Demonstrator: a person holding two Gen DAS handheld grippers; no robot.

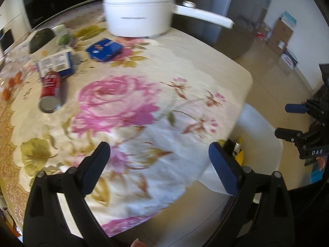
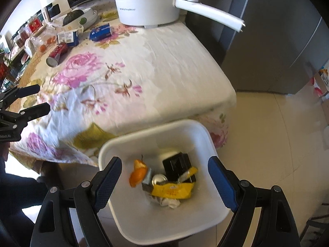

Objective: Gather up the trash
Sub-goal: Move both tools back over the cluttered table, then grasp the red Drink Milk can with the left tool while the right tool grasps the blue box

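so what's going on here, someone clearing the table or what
A person with a gripper in each hand is collecting trash off a table with a floral cloth. The right gripper hangs open above a white bin beside the table, which already holds an orange peel, a yellow wrapper and a black box. The left gripper is open and empty over the table. A red can and two blue cartons remain on the cloth.

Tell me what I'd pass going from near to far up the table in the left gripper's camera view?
Left gripper, open over the floral tablecloth → red can lying on its side → white-and-blue carton → blue box → white pot with long handle.
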